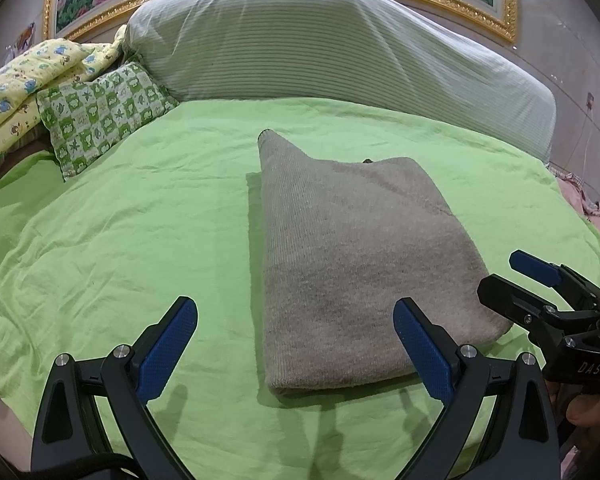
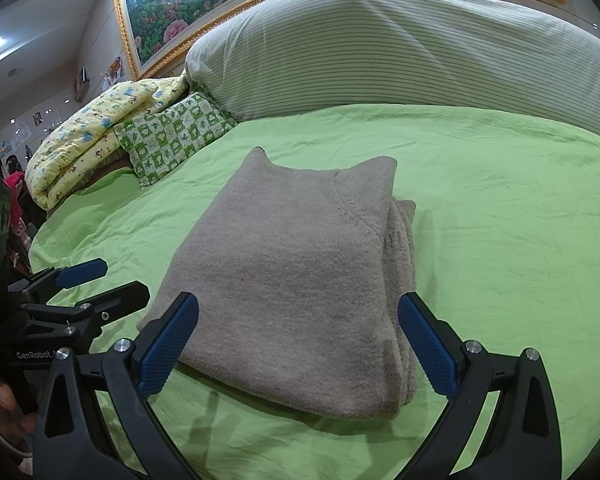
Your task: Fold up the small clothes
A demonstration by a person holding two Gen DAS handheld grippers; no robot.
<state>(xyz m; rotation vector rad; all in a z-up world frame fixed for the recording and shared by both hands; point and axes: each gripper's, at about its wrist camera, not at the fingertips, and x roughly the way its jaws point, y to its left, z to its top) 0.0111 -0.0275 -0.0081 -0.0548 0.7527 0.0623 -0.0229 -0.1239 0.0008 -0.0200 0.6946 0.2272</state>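
Observation:
A grey-beige knitted sweater (image 1: 352, 252) lies folded into a thick rectangle on the green bed sheet (image 1: 140, 220); it also shows in the right wrist view (image 2: 296, 276). My left gripper (image 1: 296, 348) is open and empty, hovering just in front of the sweater's near edge. My right gripper (image 2: 298, 348) is open and empty, at the sweater's near right corner. The right gripper also shows at the right edge of the left wrist view (image 1: 512, 280), and the left gripper at the left edge of the right wrist view (image 2: 112, 284).
A large striped bolster (image 1: 320, 48) runs along the back of the bed. A green patterned pillow (image 1: 100, 116) and a yellow printed quilt (image 1: 28, 80) lie at the back left. A framed flower painting (image 2: 204, 4) hangs above.

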